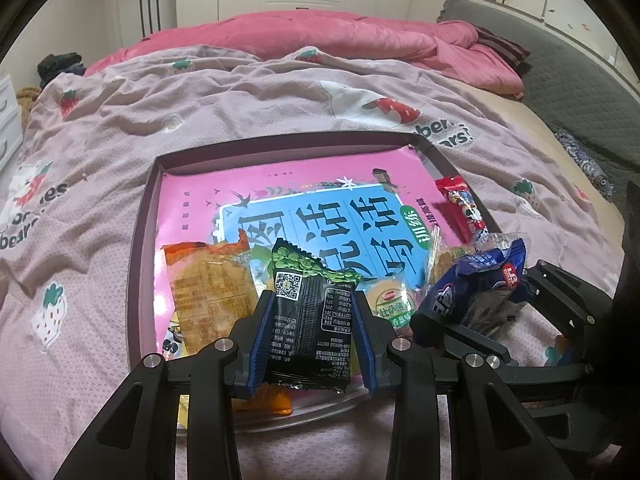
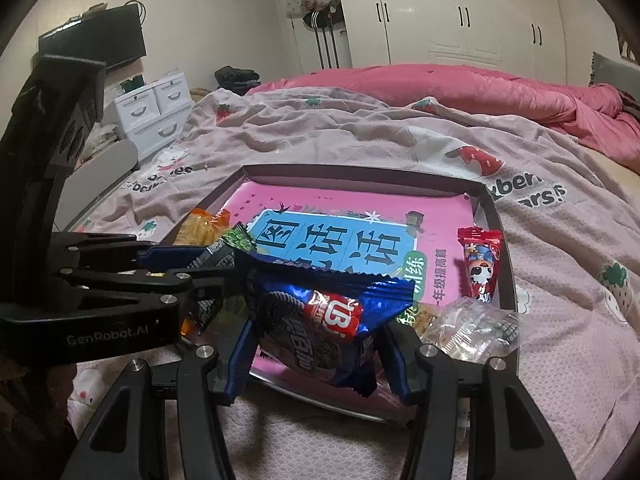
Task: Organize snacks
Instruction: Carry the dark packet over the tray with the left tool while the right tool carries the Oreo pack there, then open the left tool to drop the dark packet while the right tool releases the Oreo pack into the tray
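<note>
Black foil with a green printed top and a QR code marks the snack packet [image 1: 306, 320] clamped upright between the blue pads of the left tool [image 1: 310, 344], above the near edge of the shallow tray [image 1: 146, 216] on the bed [image 1: 240, 96]. The right tool [image 2: 316, 354] pinches a crinkled blue cookie packet [image 2: 320, 316] beside it. An orange packet [image 1: 208, 292] and a red candy [image 2: 482, 266] lie on the pink book [image 1: 280, 192] in the tray.
</note>
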A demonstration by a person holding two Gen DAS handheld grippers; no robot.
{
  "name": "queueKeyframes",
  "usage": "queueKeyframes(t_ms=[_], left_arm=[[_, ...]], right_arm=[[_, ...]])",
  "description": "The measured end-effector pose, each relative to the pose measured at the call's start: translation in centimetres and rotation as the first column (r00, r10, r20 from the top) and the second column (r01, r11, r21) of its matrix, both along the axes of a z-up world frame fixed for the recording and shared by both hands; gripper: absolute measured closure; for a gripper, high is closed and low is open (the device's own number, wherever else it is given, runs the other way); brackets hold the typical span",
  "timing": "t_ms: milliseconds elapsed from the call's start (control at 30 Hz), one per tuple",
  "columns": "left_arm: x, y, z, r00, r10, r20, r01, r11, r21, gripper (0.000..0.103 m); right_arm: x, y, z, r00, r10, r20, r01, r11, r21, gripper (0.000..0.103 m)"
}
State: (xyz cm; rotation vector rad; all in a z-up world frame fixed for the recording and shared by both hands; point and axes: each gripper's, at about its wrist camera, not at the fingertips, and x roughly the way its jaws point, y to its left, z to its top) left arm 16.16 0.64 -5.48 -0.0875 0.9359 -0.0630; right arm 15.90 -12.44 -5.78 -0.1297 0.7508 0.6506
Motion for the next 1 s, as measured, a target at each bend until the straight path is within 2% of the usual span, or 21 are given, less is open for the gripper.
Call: queueKeyframes(t_ms=[233, 367, 567, 1000], left_arm=[[0.0, 0.1, 0.0, 1.000, -0.002, -0.004, 0.002, 1.000, -0.012, 0.064], [0.0, 0.1, 0.1, 1.000, -0.004, -0.003, 0.004, 1.000, -0.016, 0.064], [-0.1, 0.0, 0.4, 1.000, -0.007, -0.001, 0.007, 1.000, -0.018, 0.064], [-0.3, -0.1, 0.5, 1.000, -0.004, 0.001, 0.004, 1.000, -0.031, 0.064]], right_arm=[[-1.1, 1.2, -0.2, 0.998, 0.027, 0.065, -0.020, 0.995, -0.100, 0.047], [-1.3, 1.3, -0.1, 0.996, 0.031, 0.086, -0.020, 0.993, -0.118, 0.044], [-1.5, 1.0, 0.3, 0.995, 0.029, 0.095, -0.018, 0.993, -0.116, 0.043], [-2.5, 0.4, 1.2, 0.984, 0.009, 0.177, 0.022, 0.985, -0.173, 0.043]])
